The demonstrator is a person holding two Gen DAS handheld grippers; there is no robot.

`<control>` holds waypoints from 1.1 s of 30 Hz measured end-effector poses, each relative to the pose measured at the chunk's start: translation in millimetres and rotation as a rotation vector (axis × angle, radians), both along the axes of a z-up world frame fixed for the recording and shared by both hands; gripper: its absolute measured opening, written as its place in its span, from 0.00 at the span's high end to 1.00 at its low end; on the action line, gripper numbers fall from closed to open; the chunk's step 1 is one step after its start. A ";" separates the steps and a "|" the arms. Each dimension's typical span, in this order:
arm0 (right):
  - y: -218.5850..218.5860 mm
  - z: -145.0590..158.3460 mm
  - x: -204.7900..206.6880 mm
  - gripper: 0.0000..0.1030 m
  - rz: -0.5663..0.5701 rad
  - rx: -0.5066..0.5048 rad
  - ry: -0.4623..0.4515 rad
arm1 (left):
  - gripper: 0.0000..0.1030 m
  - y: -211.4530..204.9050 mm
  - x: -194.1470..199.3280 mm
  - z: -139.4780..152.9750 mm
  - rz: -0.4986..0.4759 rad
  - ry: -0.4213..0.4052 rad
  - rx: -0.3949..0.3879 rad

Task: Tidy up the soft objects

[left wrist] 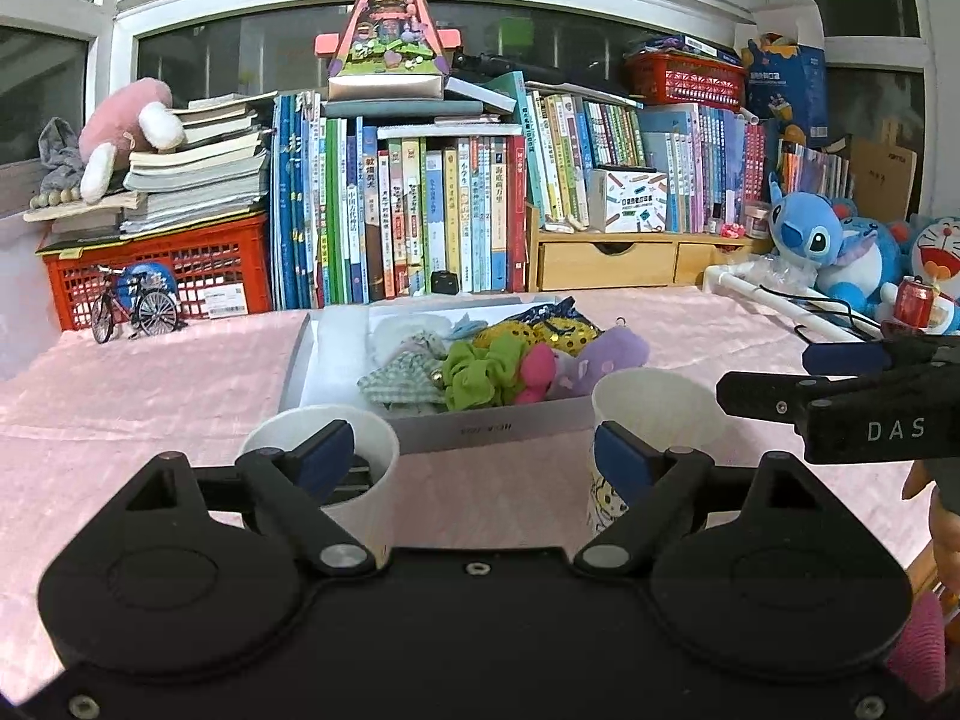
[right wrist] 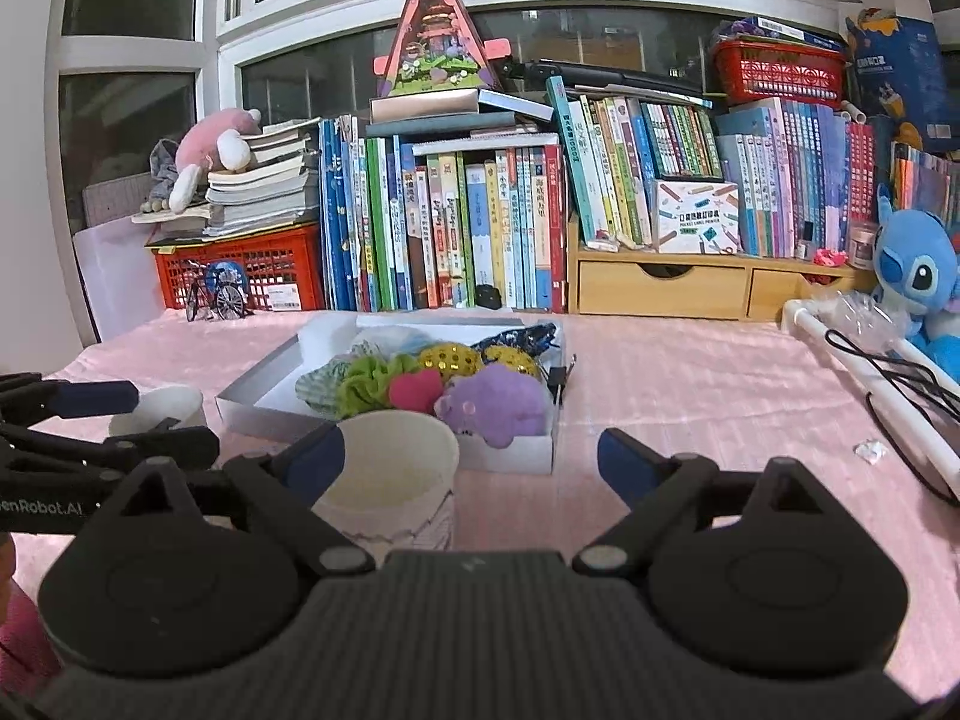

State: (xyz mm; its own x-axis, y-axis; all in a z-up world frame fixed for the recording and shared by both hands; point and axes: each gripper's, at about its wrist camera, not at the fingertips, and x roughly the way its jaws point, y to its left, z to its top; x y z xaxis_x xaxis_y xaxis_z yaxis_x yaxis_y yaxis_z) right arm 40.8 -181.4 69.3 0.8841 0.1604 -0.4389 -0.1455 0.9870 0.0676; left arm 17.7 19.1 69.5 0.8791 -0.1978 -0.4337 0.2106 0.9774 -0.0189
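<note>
A shallow white box on the pink tablecloth holds several soft things: a green scrunchie, a pink piece, a purple plush, yellow sequin balls and a gingham cloth. Two white paper cups stand in front of it, the left cup and the right cup. My left gripper is open above the gap between the cups, with nothing between its pads. My right gripper is open too, its left finger over the right cup.
Rows of books and a red crate line the back of the table. A toy bicycle stands at the left. At the right lie a white pipe with a black cable, a blue plush and a red can.
</note>
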 end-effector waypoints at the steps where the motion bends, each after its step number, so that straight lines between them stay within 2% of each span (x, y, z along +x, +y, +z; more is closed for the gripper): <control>1: 0.1 -1.6 -2.0 0.07 -0.001 0.000 0.002 | 0.16 0.7 -1.2 -1.1 0.001 0.003 -0.001; 12: 7.0 -21.6 -11.8 0.05 -0.033 -0.022 0.032 | 0.15 4.3 -18.8 -19.3 0.045 -0.002 0.028; 24: 16.0 -54.0 -16.3 0.04 -0.053 -0.046 0.105 | 0.12 13.8 -24.6 -52.2 0.101 0.057 0.015; 33: 23.8 -64.0 -17.9 0.03 -0.054 -0.074 0.127 | 0.12 16.7 -18.7 -72.4 0.126 0.096 0.021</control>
State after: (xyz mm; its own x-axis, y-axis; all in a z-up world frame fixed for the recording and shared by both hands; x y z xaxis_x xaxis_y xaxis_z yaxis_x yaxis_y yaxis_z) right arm 22.9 -157.6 5.2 0.8274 0.0769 -0.5564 -0.0868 0.9962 0.0087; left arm -1.0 35.7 -2.8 0.8506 -0.0786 -0.5199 0.0844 0.9964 -0.0126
